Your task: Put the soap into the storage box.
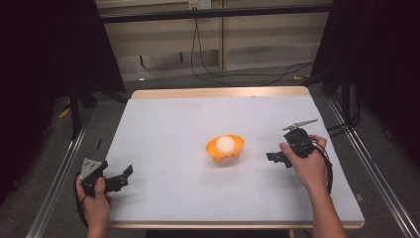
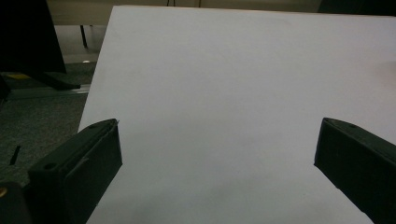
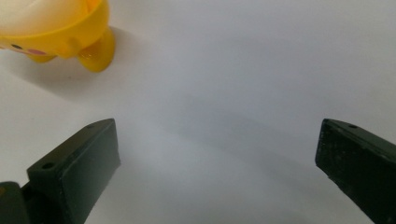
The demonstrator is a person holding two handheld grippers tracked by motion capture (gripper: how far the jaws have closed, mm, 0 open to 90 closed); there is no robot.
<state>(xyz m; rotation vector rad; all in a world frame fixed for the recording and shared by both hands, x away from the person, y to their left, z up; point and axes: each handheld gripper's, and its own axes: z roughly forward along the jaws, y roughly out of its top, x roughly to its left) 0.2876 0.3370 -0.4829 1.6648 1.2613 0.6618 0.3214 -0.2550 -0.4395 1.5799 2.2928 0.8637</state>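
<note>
White ball point(image 1: 225, 143) resting in orange bowl point(image 1: 216, 151), mid-table. Right gripper point(image 1: 274, 157) just beside bowl, jaws wide, empty. Left gripper point(image 1: 125, 175) wide, empty, well apart. Release apparently done; next, likely withdraw.

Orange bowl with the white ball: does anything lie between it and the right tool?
Nothing visible. Bare white table separates the right tool from the orange bowl, which holds the white ball.

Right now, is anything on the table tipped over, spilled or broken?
No, nothing stands out. The orange bowl stands upright on its little feet near the middle of the white table, with the white ball sitting inside it. Both grippers are open and hold nothing.
</note>
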